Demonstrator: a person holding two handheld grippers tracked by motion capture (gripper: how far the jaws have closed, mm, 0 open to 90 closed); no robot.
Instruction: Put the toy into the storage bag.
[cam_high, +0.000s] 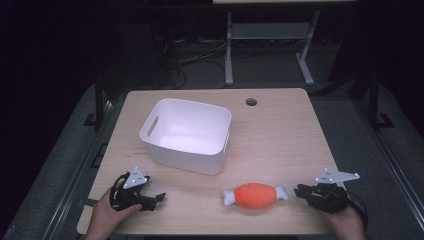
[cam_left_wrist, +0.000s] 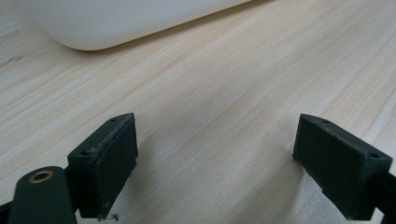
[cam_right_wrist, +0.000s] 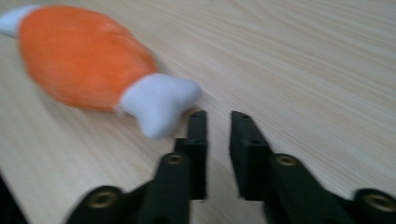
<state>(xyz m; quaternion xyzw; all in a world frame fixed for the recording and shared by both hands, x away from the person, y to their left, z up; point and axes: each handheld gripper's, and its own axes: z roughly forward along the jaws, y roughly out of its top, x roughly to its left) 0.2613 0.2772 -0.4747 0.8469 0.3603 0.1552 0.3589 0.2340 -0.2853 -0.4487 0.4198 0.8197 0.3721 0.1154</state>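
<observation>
High view puts our right gripper (cam_high: 300, 190) just beside the white bone end of the orange plush drumstick toy (cam_high: 255, 195), which lies flat on the pale wooden table (cam_high: 280, 135) in front of the white plastic bin (cam_high: 187, 135). Right gripper view shows its jaws nearly together with only bare table between them, the bone tip just off to one side, so we hold nothing. Our left gripper (cam_left_wrist: 215, 158) rests spread wide near the bin, likely waiting clear of the work.
</observation>
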